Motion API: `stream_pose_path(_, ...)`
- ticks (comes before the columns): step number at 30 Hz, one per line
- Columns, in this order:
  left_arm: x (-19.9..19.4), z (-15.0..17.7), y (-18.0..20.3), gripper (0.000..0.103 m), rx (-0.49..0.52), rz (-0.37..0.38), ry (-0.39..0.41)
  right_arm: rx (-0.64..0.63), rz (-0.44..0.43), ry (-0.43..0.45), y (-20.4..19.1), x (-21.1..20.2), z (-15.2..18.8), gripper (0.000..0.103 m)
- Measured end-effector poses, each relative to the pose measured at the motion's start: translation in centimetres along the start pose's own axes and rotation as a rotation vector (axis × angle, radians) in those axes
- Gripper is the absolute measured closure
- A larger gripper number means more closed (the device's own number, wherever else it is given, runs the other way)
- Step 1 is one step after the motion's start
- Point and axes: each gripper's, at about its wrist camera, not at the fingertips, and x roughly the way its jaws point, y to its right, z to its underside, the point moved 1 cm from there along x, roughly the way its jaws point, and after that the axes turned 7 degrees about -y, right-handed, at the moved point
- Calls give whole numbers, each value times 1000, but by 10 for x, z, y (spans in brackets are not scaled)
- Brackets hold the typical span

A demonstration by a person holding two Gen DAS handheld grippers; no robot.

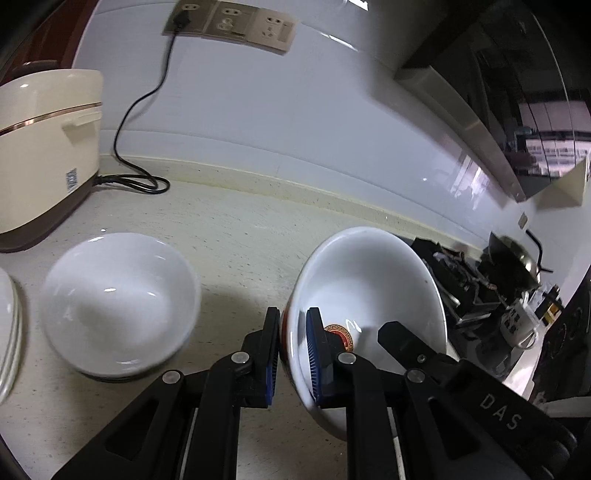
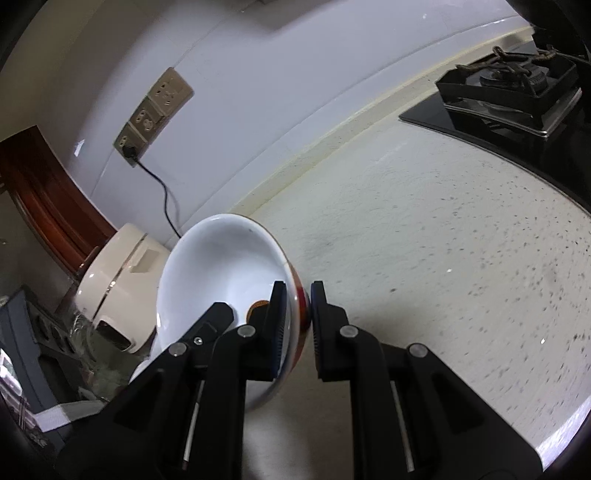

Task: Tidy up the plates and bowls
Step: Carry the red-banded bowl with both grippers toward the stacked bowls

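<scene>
Left: white bowls (image 1: 120, 306) nested on the surface (image 1: 236, 236). Centre: my left fingers (image 1: 291, 354) and right fingers (image 2: 297, 325) each clamp the raised, tilted bowl (image 1: 365, 291) across its rim; glazed, slippery, breakable, I judge.

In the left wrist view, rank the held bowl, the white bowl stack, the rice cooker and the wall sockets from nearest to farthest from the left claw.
1. Held bowl, its wall pinched in the left claw.
2. White bowl stack, on the counter to the left.
3. Rice cooker, far left.
4. Wall sockets, high on the back wall.
</scene>
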Motion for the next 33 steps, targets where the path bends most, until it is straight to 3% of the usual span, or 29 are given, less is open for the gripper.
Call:
stream_pose_path(14,-40,-13,-40,88,-50,-26,52,-81,-39,-18,-62,13,6,86)
stream_pose_path(33,-47,-26,-109,87,-166,-114,33,-160,-82,-177,-117,73,16,82)
